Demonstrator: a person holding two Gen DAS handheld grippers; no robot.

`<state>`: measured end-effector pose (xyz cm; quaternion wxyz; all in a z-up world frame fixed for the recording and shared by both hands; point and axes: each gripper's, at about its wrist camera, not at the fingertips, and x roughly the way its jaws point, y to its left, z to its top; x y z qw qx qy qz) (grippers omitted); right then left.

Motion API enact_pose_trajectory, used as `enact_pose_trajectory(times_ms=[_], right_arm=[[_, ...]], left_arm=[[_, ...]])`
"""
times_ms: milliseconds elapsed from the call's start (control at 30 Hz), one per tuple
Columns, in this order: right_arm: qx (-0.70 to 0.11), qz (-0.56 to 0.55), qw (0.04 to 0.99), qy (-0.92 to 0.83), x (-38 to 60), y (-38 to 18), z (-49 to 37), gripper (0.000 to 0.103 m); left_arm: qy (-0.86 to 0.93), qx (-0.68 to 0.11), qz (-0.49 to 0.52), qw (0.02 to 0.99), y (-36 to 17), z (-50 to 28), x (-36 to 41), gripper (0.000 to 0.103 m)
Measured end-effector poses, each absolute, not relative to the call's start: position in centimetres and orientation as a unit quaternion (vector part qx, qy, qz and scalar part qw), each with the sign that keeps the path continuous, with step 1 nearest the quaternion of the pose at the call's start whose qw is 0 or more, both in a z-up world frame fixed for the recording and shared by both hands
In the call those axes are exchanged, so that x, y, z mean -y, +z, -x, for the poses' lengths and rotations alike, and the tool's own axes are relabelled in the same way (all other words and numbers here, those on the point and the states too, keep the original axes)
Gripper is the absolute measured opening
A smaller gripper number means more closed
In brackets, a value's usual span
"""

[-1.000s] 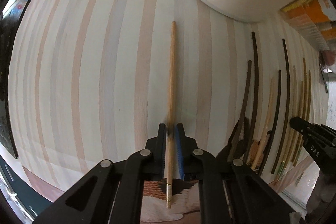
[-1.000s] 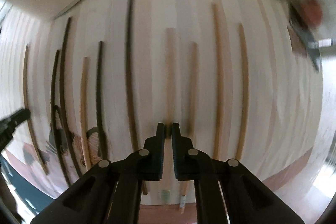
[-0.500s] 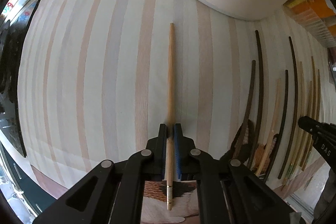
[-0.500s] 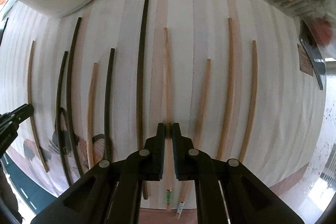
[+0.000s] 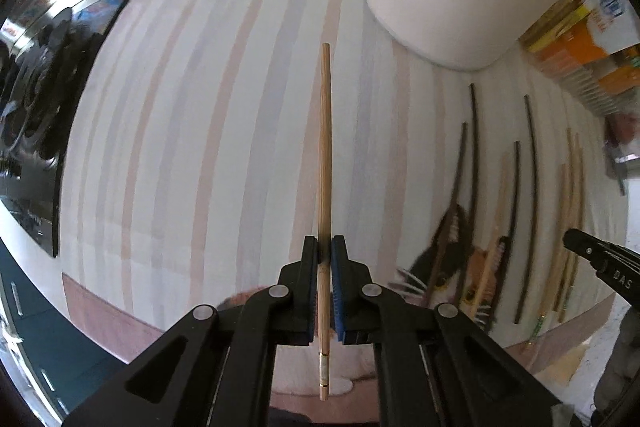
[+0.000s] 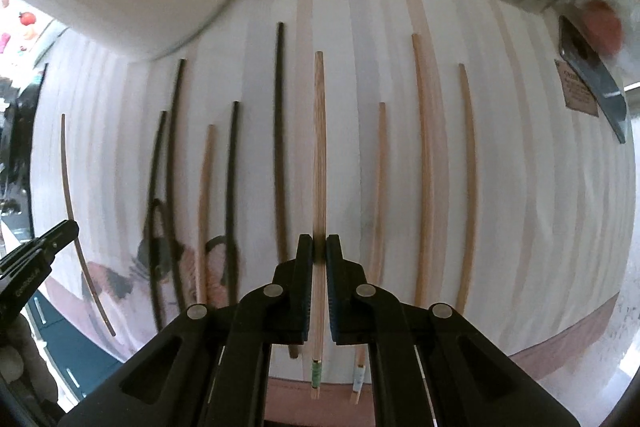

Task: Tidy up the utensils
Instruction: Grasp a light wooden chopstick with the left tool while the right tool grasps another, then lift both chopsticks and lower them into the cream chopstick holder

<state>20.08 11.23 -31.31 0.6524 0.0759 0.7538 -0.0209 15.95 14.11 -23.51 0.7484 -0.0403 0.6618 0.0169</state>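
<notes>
Both grippers have just lifted: the left gripper (image 5: 325,247) clamps a gold-banded chopstick (image 5: 325,155) above the striped mat's (image 5: 168,147) bare half, the right gripper (image 6: 319,245) a green-banded chopstick (image 6: 319,155) above the laid-out row, ready for pairing.

The right claw (image 5: 600,263), seen at the edge of the left wrist view, bears the white letters "DAS" on its black finger. Lettering on the orange boxes (image 5: 580,43) and on the brown label (image 6: 578,95) is too blurred to read.
</notes>
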Motion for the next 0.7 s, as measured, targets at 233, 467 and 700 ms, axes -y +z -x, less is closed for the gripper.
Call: enact_pose_trajectory(times_ms=[233,467,700], right_arm=[[-0.725,-0.085,0.683,0.014,-10.6,-26.5,-20.3,0.007],[-0.67,-0.105,0.733,0.054,-6.8,-19.1,-25.4,0.007],[-0.579,-0.133,0.801,0.076,-4.3,-9.0,-31.8,0.007]], left_arm=[[0.004,-0.611,0.082,0.787,-16.0,-13.1,-15.6,0.004],[-0.025,-0.517,0.116,0.848,-5.2,-12.6,-15.8,0.004],[-0.051,-0.42,0.135,0.896,3.6,-18.0,-17.5,0.004]])
